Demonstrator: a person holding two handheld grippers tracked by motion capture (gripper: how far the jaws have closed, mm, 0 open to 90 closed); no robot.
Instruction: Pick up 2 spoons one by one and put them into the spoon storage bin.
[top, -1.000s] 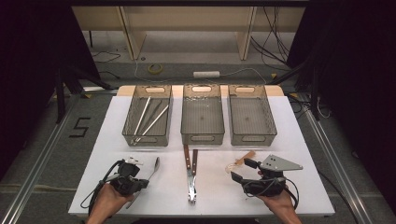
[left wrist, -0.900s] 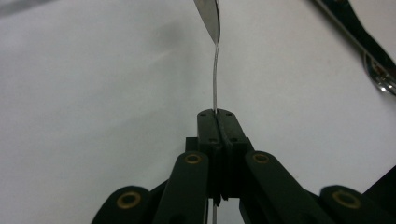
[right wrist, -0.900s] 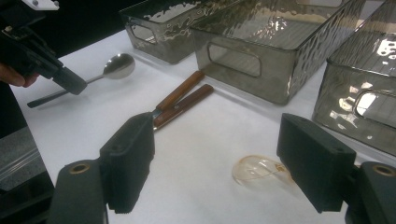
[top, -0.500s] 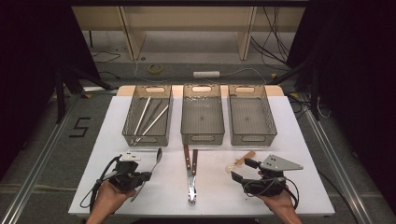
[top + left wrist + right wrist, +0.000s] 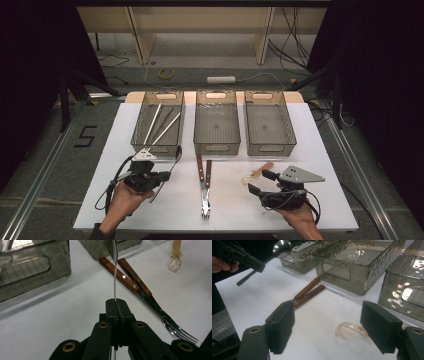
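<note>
Two grippers: left gripper [image 5: 165,176] clamped on a metal spoon [image 5: 172,162], lifted just before the left bin [image 5: 142,137].
Grip: spoon's thin handle [image 5: 115,280] caught edge-on between the closed jaws; it could likely swivel or slip.
Right gripper [image 5: 255,182]: jaws wide, holding nothing, astride the amber plastic spoon [image 5: 348,331].
Nearby: two wood-handled forks [image 5: 203,180] right of the bin's front; a low swing might clip the bin wall.

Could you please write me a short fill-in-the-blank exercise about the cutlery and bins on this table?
1. The left gripper is shut on a metal ____.
2. Two forks with ____ handles lie before the middle bin.
3. The right gripper stands open over a clear plastic ____.
4. Long utensils already lie in the ____ bin.

Missing words: spoon; wooden; spoon; left
</note>
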